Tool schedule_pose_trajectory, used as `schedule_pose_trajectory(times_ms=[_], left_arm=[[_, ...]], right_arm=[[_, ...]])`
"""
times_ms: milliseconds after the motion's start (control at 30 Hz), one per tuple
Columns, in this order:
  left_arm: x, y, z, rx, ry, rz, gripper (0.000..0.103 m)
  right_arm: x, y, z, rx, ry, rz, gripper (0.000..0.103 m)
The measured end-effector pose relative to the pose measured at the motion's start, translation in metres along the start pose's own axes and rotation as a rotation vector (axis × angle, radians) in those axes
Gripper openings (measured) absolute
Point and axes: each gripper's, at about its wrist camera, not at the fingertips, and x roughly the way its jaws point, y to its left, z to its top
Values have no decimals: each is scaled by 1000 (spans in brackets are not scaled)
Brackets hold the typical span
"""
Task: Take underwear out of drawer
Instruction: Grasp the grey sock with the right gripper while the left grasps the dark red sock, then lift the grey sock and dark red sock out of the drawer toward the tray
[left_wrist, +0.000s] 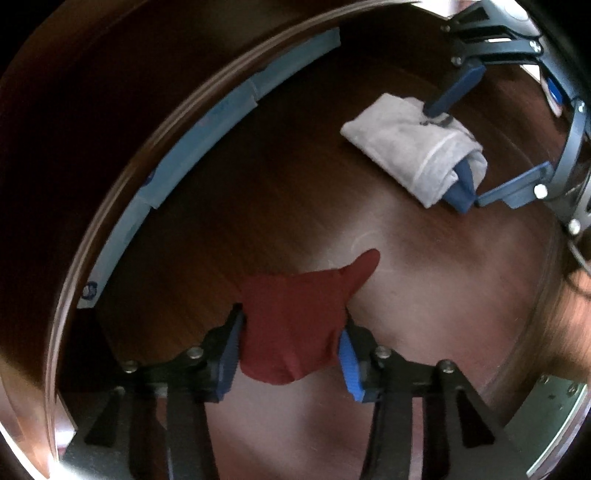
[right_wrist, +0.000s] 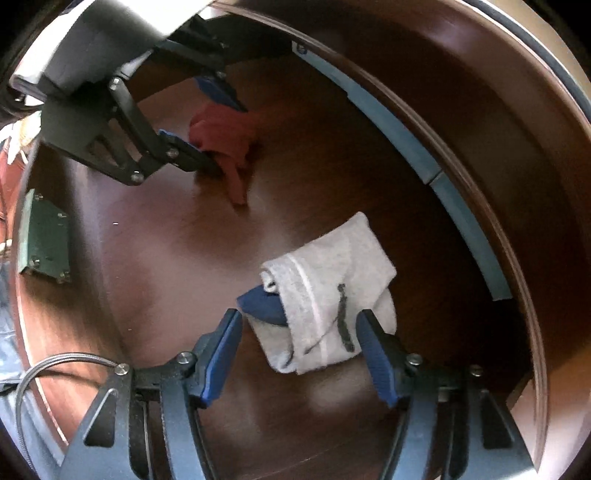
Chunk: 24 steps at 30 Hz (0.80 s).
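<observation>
Two pieces of underwear lie in the dark brown wooden drawer (right_wrist: 155, 258), and two grippers reach in, one over each. The dark red soft-cloth underwear (left_wrist: 295, 325), bunched with one tongue of fabric sticking out, sits on the drawer floor between the blue ridged pads of the left gripper (left_wrist: 291, 350), which press it from both sides. The folded light grey knit underwear with a white stripe and navy lining (right_wrist: 325, 295) rests well apart from it on the same floor; the right gripper (right_wrist: 299, 347) straddles it with its fingers spread, the right pad touching the cloth and the left pad clear of it. The floor is smooth, glossy wood-grain. A pale blue strip (left_wrist: 177, 162) runs along the foot of the drawer's wall
</observation>
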Motion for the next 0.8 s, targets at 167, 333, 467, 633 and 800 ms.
schedule_pose_trajectory(times_ms=[167, 333, 467, 633, 800], left_arm=[[-9, 2, -8, -68, -19, -9, 44], [-28, 10, -23, -164, -87, -16, 44], [-40, 11, -34, -225, -144, -16, 44], [-46, 7, -49, -304, -232, 11, 44], [-55, 6, -62, -377, -303, 38, 44]], right_arm=[[6, 4, 2, -2, 42, -32, 33], [-5, 9, -4, -7, -5, -36, 19], [-19, 7, -12, 19, -73, -31, 16], [-42, 14, -30, 36, -158, -47, 14], [-62, 19, -52, 54, -243, -59, 14]])
